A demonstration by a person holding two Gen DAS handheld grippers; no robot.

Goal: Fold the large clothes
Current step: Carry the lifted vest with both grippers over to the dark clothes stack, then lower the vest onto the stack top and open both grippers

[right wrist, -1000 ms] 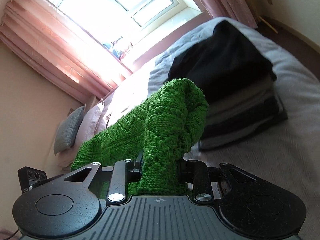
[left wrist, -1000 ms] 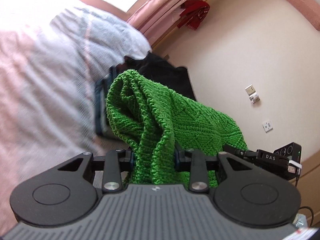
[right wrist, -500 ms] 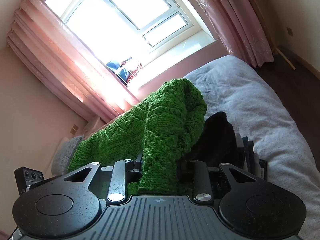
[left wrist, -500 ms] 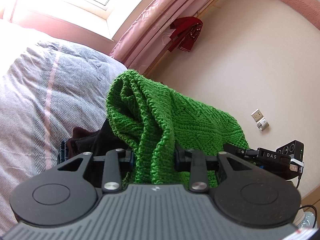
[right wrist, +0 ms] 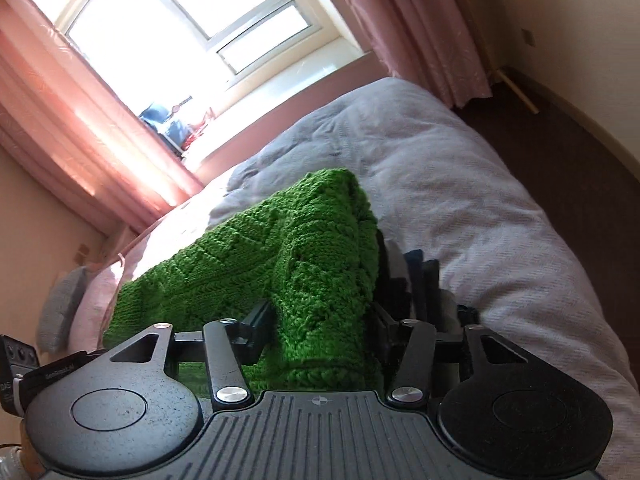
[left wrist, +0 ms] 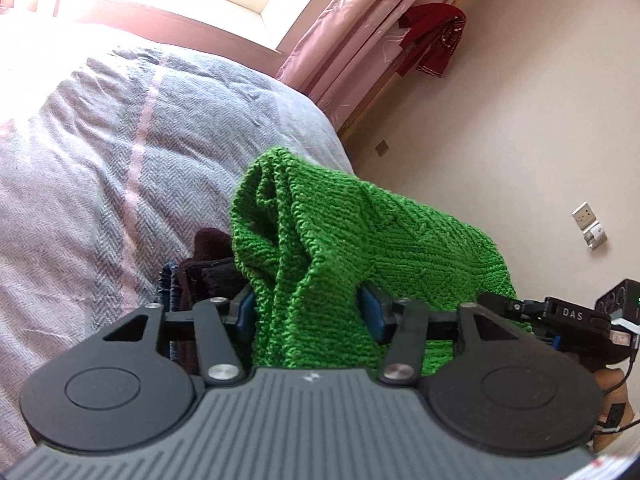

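A green knitted sweater [left wrist: 360, 232], folded into a thick bundle, hangs between both grippers just above a stack of folded dark clothes [left wrist: 204, 268] on the bed. My left gripper [left wrist: 308, 312] has its jaws opening, and the sweater lies loosely between the blue pads. In the right wrist view the sweater [right wrist: 280, 248] also runs through my right gripper [right wrist: 320, 332]. Its jaws are opening too, with a small gap beside the knit. The dark stack [right wrist: 416, 276] shows just right of the sweater. The right gripper's body [left wrist: 560, 316] shows at the left wrist view's right edge.
A grey-lilac herringbone bedcover [left wrist: 120, 160] spreads around the stack. Beyond the bed are a bright window [right wrist: 160, 20], pink curtains [left wrist: 360, 40] and a red garment [left wrist: 432, 36] hanging on the wall. Dark floor [right wrist: 580, 160] lies right of the bed. A grey pillow [right wrist: 60, 308] sits far left.
Both grippers carried the sweater forward and down until it hangs over the dark stack. In both, the jaws now stand wider around the knit than before.
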